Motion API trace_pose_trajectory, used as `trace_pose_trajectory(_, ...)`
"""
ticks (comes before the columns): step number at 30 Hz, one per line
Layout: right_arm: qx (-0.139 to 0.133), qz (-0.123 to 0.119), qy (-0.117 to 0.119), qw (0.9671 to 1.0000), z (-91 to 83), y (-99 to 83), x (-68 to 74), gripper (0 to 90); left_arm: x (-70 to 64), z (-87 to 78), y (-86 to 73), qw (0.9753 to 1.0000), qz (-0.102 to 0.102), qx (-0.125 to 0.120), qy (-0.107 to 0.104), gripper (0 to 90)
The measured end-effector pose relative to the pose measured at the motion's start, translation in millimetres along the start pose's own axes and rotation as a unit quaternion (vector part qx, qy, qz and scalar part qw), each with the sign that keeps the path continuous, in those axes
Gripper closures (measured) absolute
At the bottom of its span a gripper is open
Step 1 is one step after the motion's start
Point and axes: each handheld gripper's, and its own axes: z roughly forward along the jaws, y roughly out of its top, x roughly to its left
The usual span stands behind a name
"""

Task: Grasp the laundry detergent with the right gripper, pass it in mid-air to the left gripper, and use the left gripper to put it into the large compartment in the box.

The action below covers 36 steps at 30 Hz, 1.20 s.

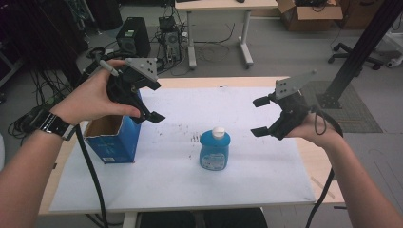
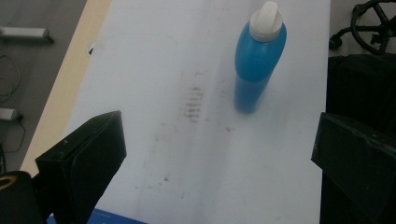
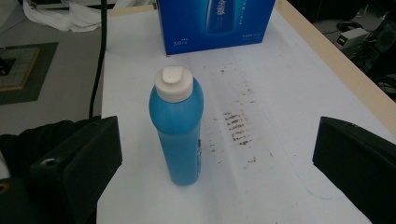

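The blue bottle (image 1: 215, 149) stands upright mid-bench, right of the open blue box (image 1: 114, 137). Both tongs, left (image 1: 154, 101) and right (image 1: 260, 117), hover released; best to grip the bottle's body squarely, below the cap.

High view: fixed above worktop's (image 1: 266, 175) near edge, facing forward and down — whole surface in frame, floor beyond. Left tongs (image 1: 151, 102) camera: over left edge, looking across, moderately near. Right tongs (image 1: 262, 116) camera: from right edge, facing opposite way, closer. All three share blue bottle (image 1: 215, 149) (image 2: 258, 63) (image 3: 178, 126) and stained worktop centre.
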Motion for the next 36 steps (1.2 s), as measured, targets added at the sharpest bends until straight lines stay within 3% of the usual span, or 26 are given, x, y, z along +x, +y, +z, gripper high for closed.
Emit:
trace_pose_trajectory(11, -0.008, 0.008, -0.003, 0.9999, 24.5, -18.7, 8.4, 1.1, -2.1, 1.1, -4.8, 1.0, -0.002, -0.002, -0.002, 3.3)
trace_pose_trajectory(24, -0.019, 0.028, 0.015, 0.9993, 64.4, -41.0, 13.4, 1.5, -2.2, -0.5, -5.9, 1.0, -0.003, -0.003, -0.003, 3.3)
trace_pose_trajectory(36, -0.029, 0.038, 0.029, 0.9985, 93.1, -47.9, 15.4, 1.9, -5.0, 0.3, -2.9, 1.0, 0.002, -0.004, -0.006, 3.4)
